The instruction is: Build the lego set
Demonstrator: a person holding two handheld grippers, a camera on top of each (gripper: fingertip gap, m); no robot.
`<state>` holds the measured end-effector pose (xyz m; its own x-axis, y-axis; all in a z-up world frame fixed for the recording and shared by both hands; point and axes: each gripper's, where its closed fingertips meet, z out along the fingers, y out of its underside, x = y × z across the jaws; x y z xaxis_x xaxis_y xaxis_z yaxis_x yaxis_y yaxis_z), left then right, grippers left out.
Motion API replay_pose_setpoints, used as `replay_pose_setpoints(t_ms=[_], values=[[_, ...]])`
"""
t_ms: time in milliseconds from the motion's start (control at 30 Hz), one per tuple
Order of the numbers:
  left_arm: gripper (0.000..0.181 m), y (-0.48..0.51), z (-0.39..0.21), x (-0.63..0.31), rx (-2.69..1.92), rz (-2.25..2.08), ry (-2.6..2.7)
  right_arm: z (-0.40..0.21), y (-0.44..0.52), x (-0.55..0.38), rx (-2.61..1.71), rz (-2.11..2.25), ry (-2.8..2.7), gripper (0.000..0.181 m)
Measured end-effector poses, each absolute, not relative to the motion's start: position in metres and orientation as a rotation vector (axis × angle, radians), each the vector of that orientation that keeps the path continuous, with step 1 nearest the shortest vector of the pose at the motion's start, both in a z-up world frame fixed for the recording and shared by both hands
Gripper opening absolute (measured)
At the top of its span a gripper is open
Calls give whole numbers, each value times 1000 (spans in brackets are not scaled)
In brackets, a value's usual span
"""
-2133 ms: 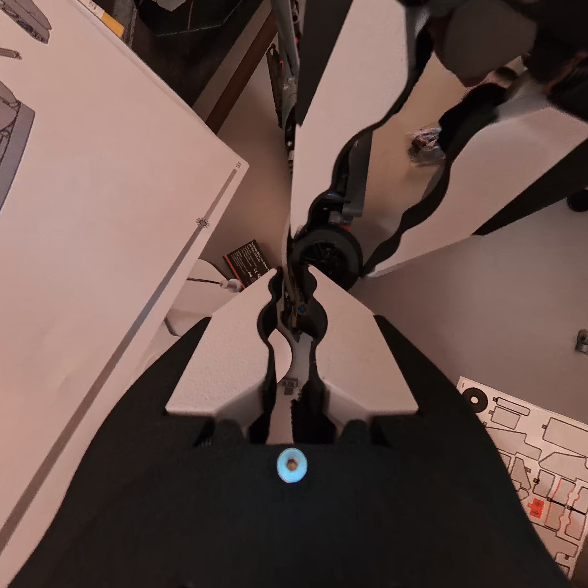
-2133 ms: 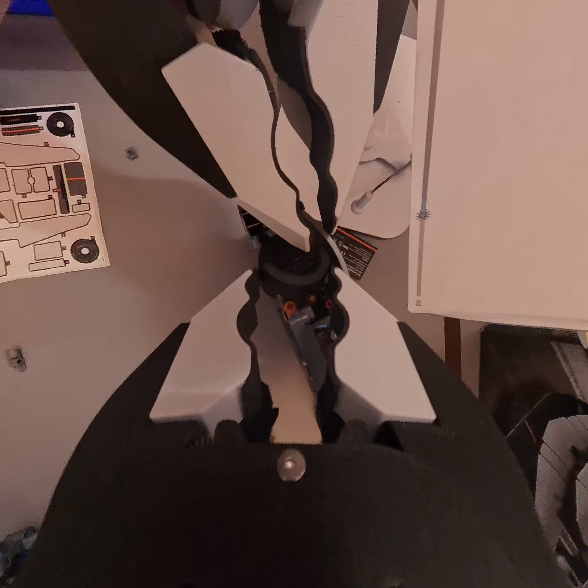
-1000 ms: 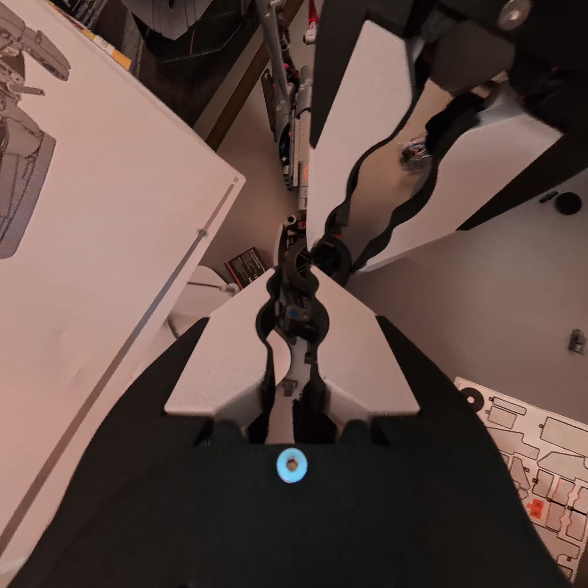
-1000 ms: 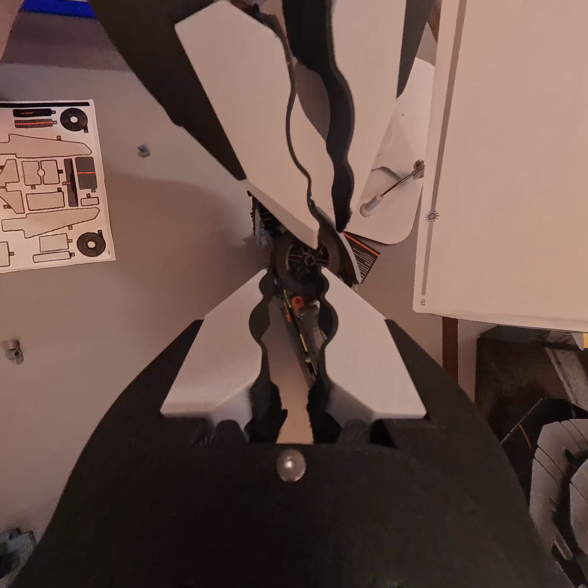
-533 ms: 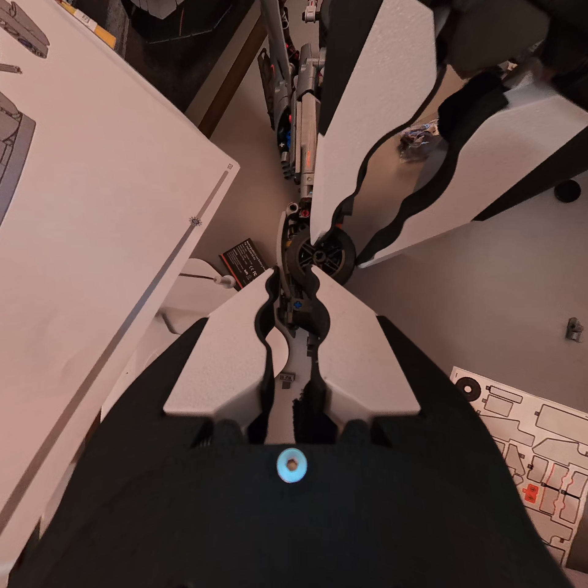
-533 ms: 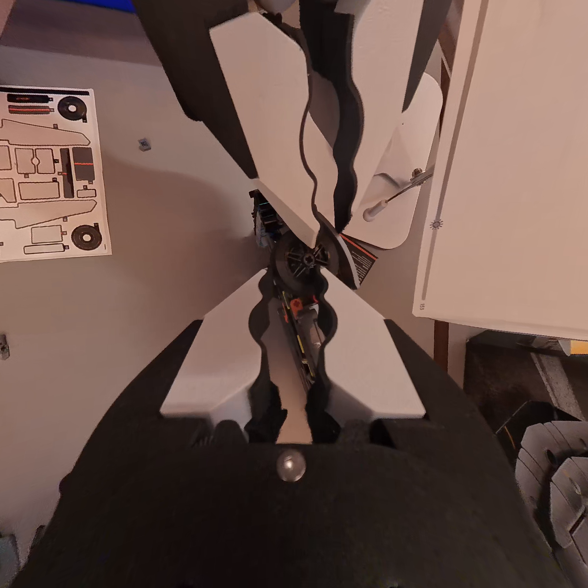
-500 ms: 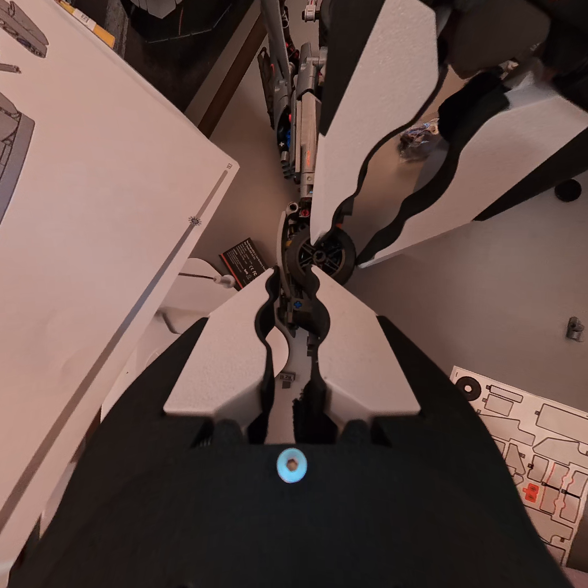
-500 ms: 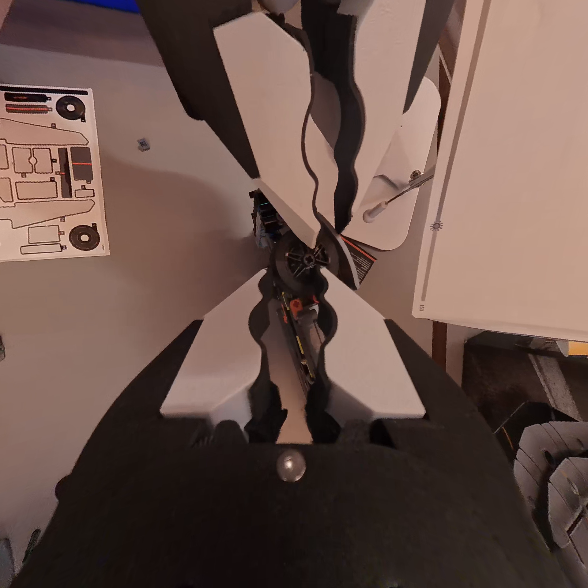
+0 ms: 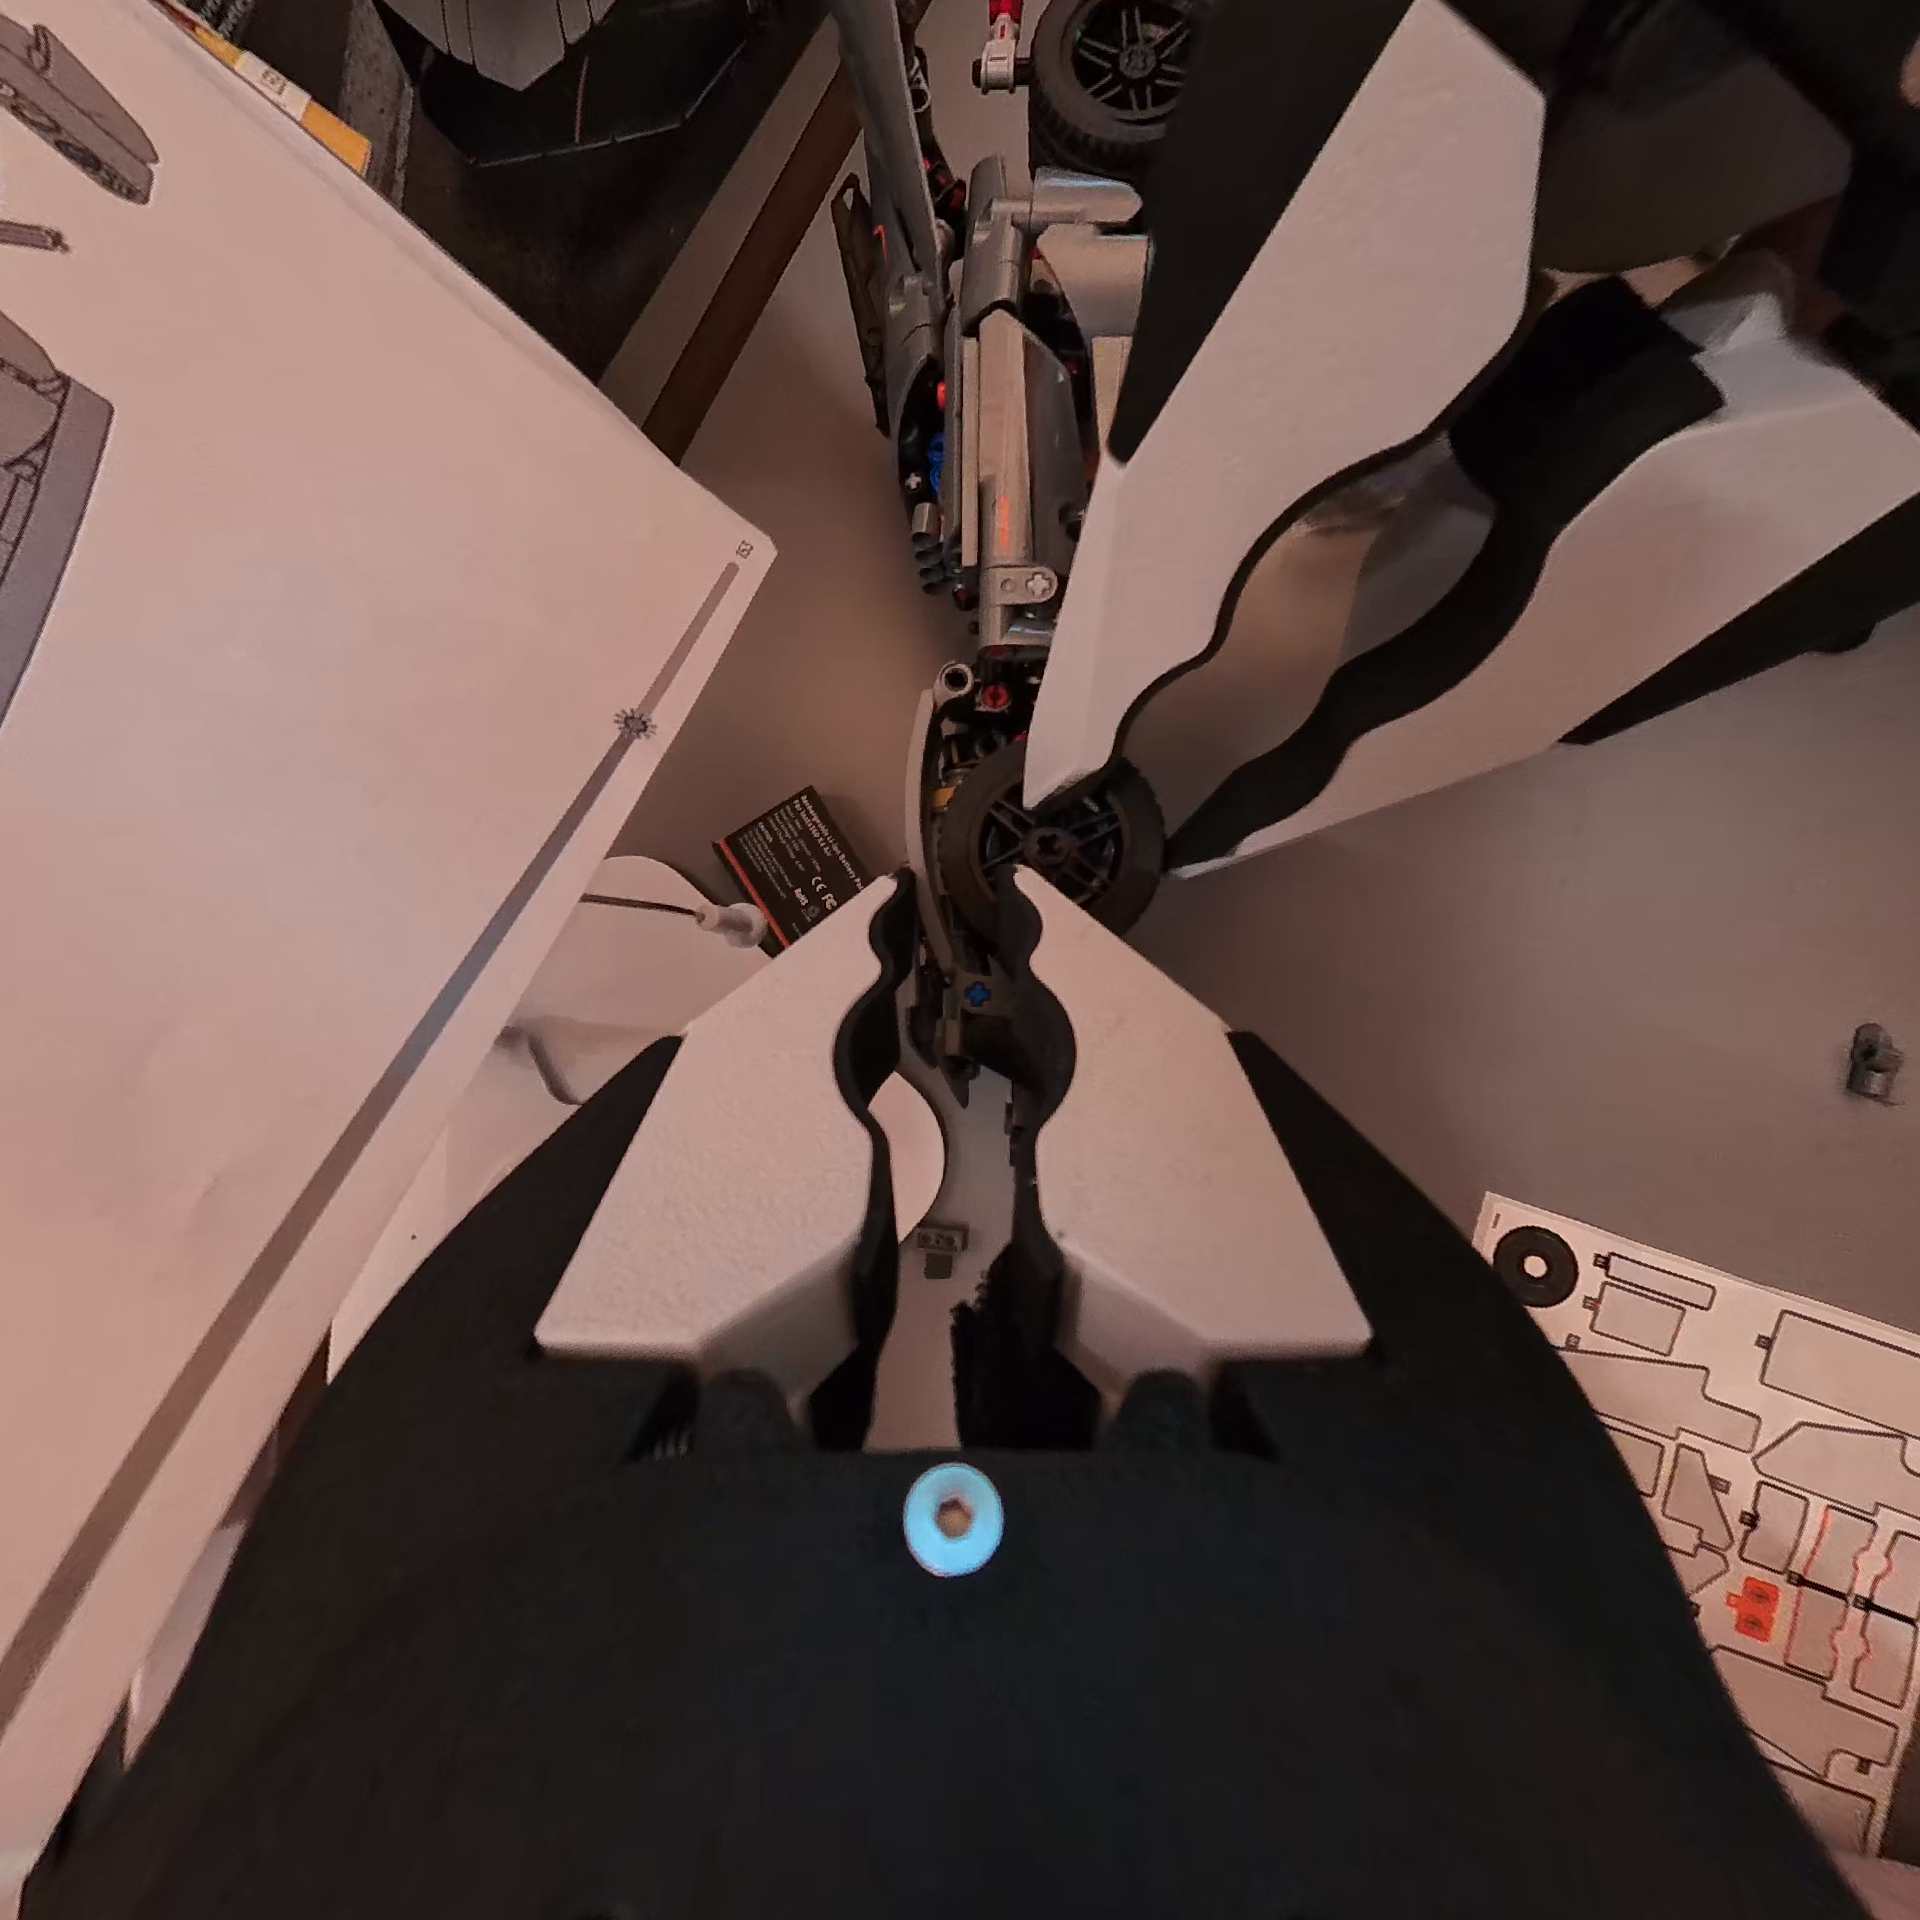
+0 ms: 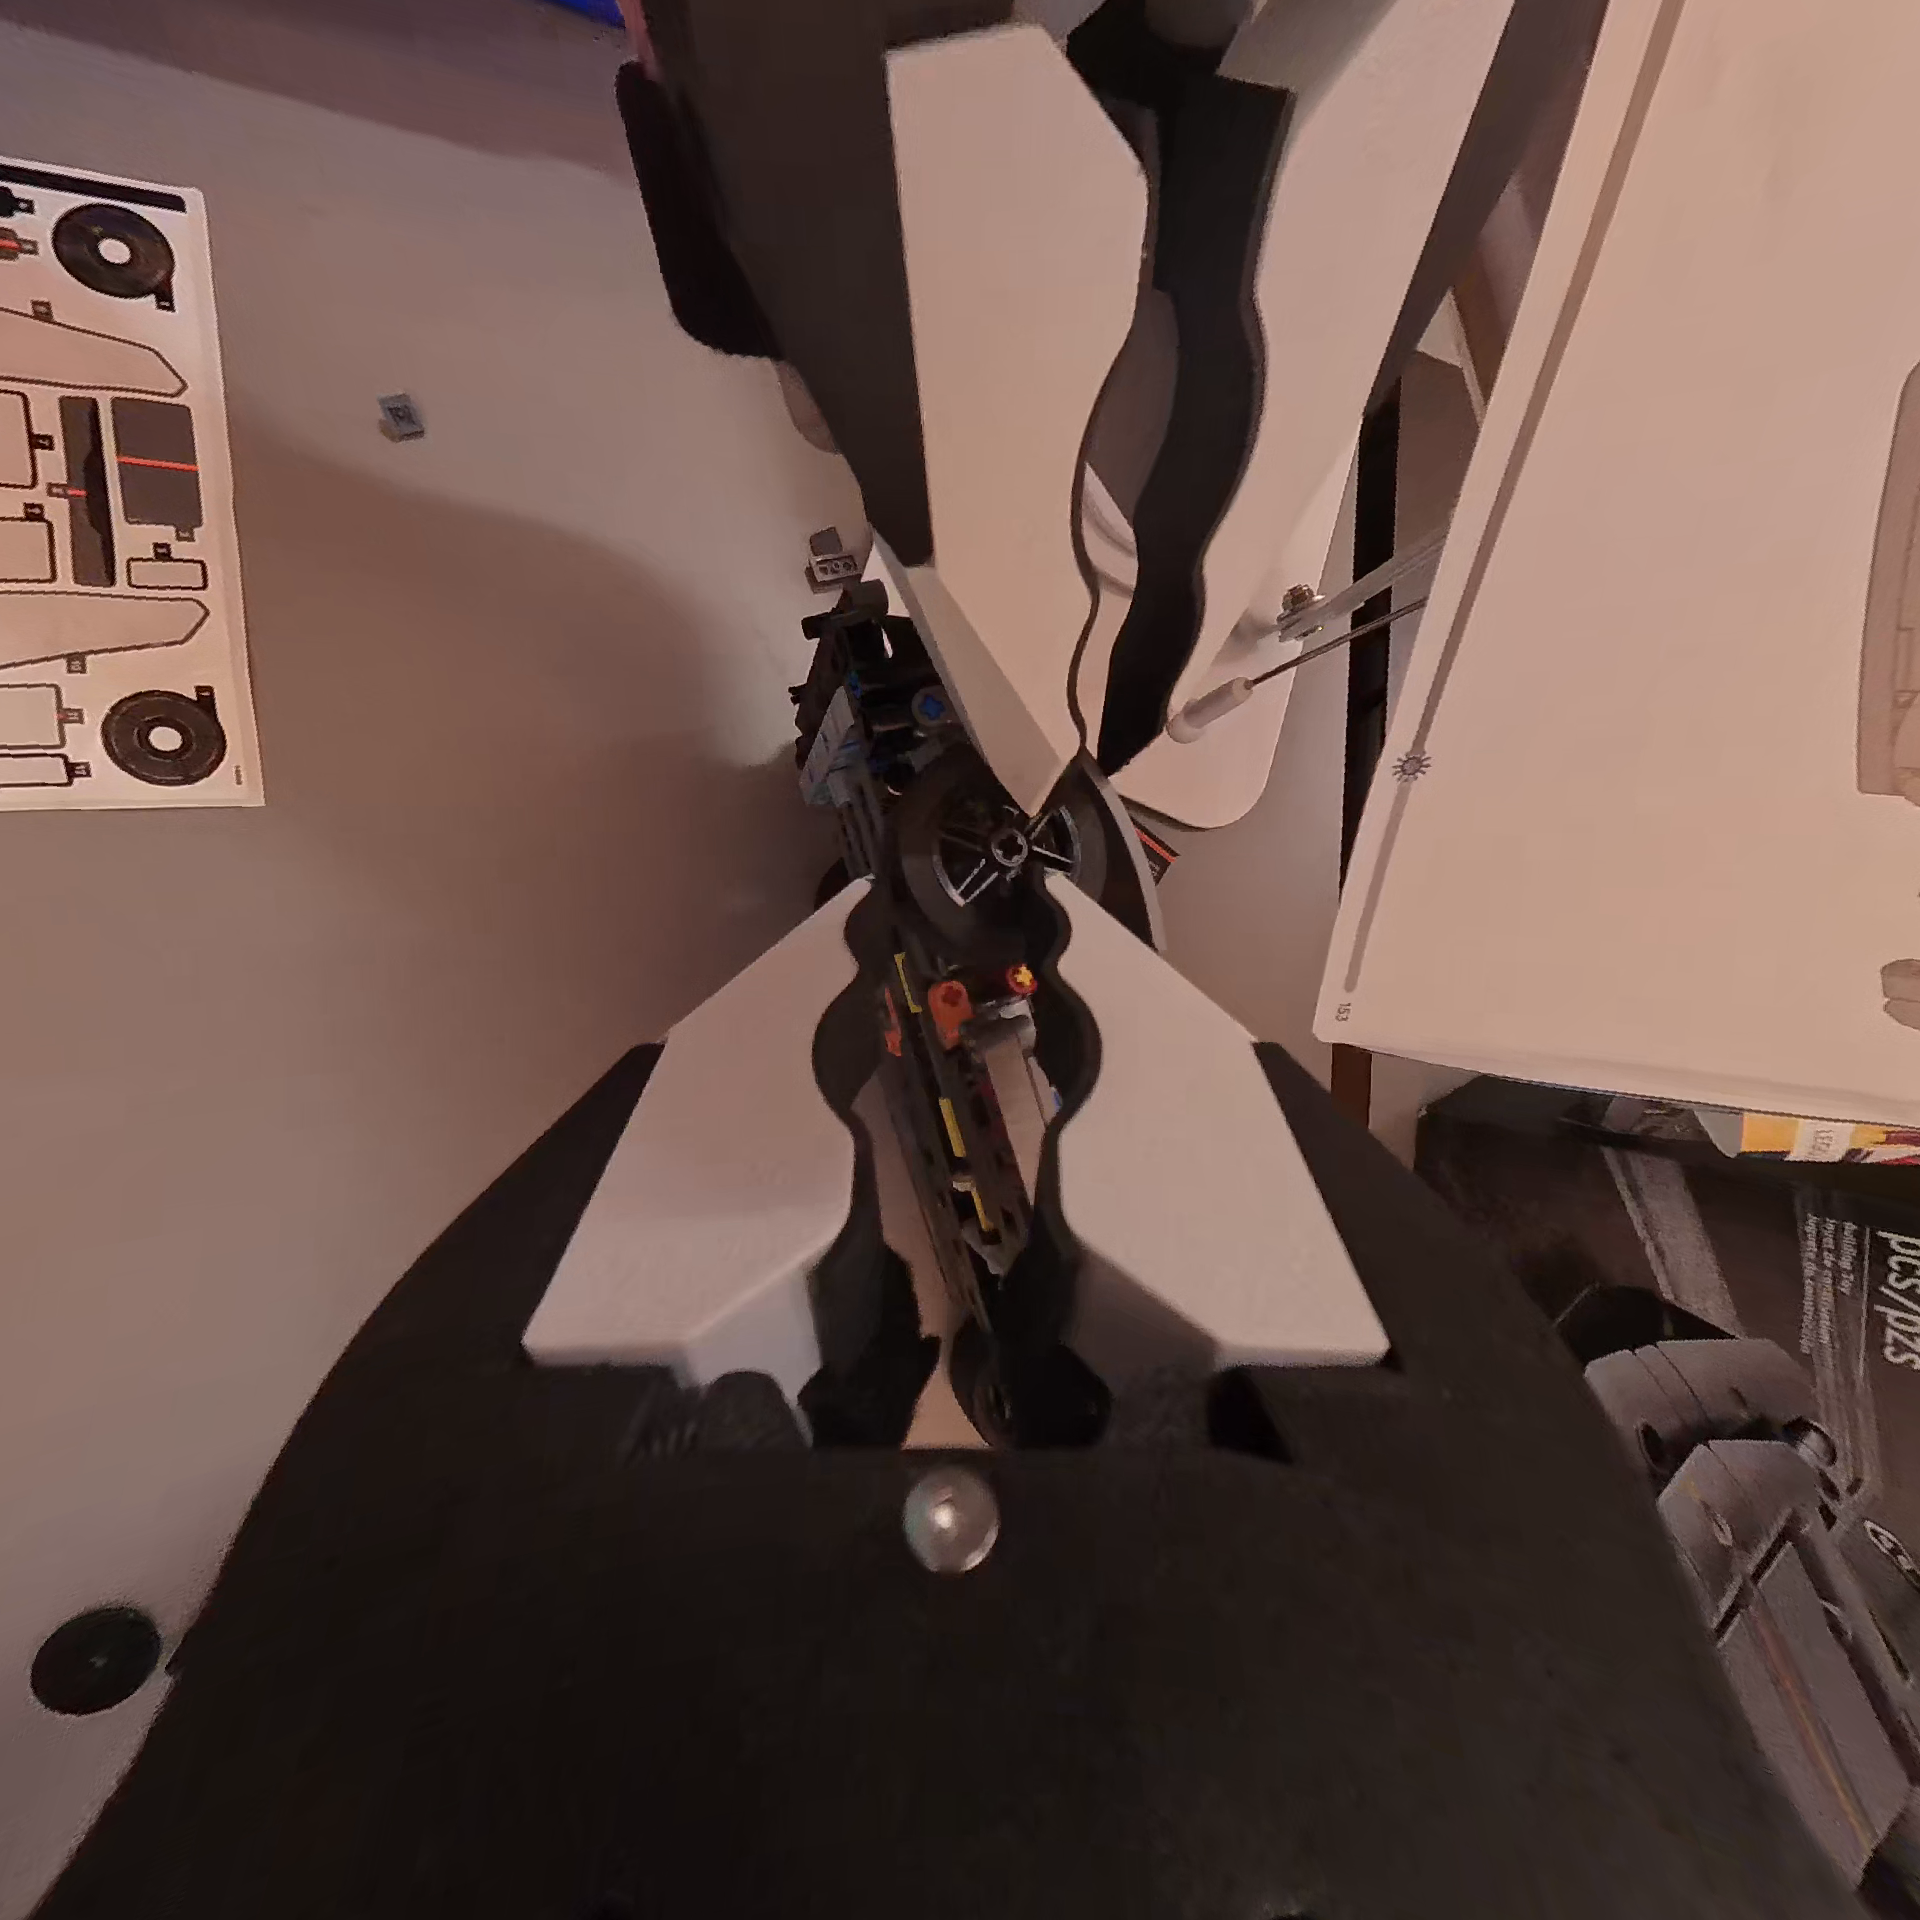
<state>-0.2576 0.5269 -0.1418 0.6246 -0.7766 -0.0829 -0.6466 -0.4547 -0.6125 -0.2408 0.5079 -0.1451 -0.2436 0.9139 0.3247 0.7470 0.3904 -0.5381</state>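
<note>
Grey lego car [image 9: 1003, 436] pinched between both claws.

Left tongs [image 9: 956, 894] clamp lego car [image 9: 997, 457] by black wheel [image 9: 1055, 847]; right tongs [image 9: 1101, 821] opposite

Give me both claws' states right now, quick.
Left claw: shut on the lego car, gripping its white panel beside the black wheel.
Right claw: shut on the same lego car, along its dark chassis beam.
</note>
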Motion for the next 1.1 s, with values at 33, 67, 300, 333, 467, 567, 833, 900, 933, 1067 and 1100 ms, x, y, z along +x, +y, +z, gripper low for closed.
replay_pose_setpoints(t_ms=[33,67,300,333,467,567,833,900,933,1067,1100], values=[[12,527,-142,-257,-2235,-277,1113,-145,508,-241,-1409,358,-2052,23],[13,527,-142,-257,-2234,-277,1115,-145,507,-240,-1397,348,-2047,23],[13,526,-142,-257,-2233,-277,1118,-146,506,-240,-1367,297,-1988,23],[13,526,-142,-257,-2234,-274,1117,-146,506,-240,-1365,288,-1980,23],[13,526,-141,-256,-2231,-280,1116,-147,506,-239,-1387,304,-1952,23],[13,528,-142,-255,-2232,-262,1114,-147,507,-238,-1399,305,-1921,22],[13,529,-142,-255,-2238,-252,1104,-150,508,-238,-1417,283,-1895,22],[13,529,-143,-255,-2237,-255,1102,-151,508,-238,-1451,318,-1899,21],[13,529,-143,-255,-2240,-261,1092,-151,508,-238,-1466,337,-1899,21],[12,531,-143,-255,-2239,-278,1077,-151,509,-239,-1477,331,-1902,21],[12,531,-143,-256,-2241,-280,1072,-150,509,-239,-1482,333,-1900,21]])
